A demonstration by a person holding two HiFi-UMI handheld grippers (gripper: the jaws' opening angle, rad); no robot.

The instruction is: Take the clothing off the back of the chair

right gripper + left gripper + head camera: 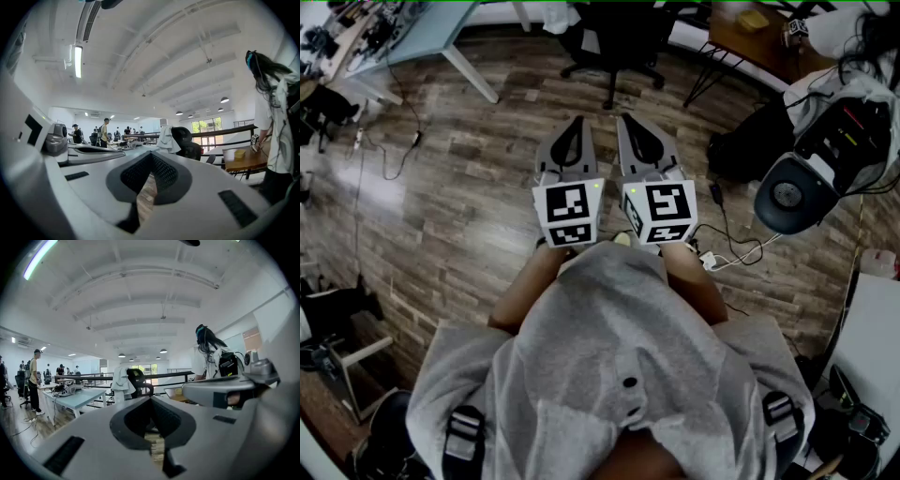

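Observation:
A black office chair (612, 39) stands on the wood floor straight ahead of me, some way off. A white garment (123, 382) hangs over its back and shows in the right gripper view too, as the pale cloth (166, 139) on the chair's left side. I hold both grippers side by side at waist height, pointing level at the chair. My left gripper (576, 124) has its jaws together with nothing between them. My right gripper (625, 122) looks the same, tips meeting and empty. Both are well short of the chair.
A pale blue table (412, 33) stands at the back left and a wooden table (759, 28) at the back right. A person in white (853, 103) stands at the right. A black bag (750, 141) and cables (731, 248) lie on the floor to the right.

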